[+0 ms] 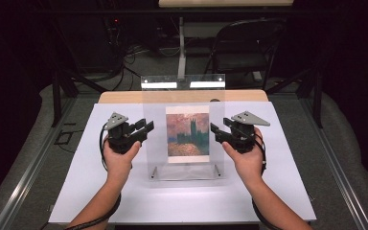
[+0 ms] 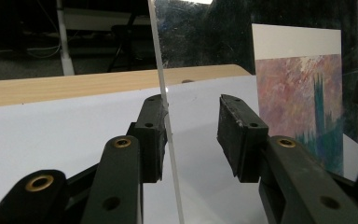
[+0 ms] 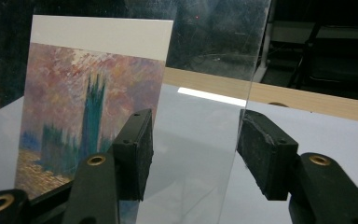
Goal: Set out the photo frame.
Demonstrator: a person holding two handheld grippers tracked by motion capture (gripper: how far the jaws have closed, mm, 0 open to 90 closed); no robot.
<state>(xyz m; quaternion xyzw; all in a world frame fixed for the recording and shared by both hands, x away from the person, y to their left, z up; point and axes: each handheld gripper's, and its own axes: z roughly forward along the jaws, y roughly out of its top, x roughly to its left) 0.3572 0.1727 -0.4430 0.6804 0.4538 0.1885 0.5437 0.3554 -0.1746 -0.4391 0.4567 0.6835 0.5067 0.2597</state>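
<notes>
The clear acrylic picture frame (image 1: 184, 139) stands upright in the middle of the white sheet on the counter (image 1: 278, 191), holding a print of a reddish sky over blue-green towers (image 1: 187, 134). The left tongs (image 1: 143, 130) straddle its left edge and the right tongs (image 1: 219, 131) its right edge. Both sets of jaws are partly open; in the left gripper view the pane's edge (image 2: 165, 112) lies against the left pad with a wide gap to the other, and in the right gripper view the edge (image 3: 242, 116) sits just beside the right pad, so neither grips yet. To do this well, I would close both sides evenly and together, pads flat on the pane, clear of the print. Uneven pressure could tip or twist the frame on its small feet (image 1: 154, 172).
</notes>
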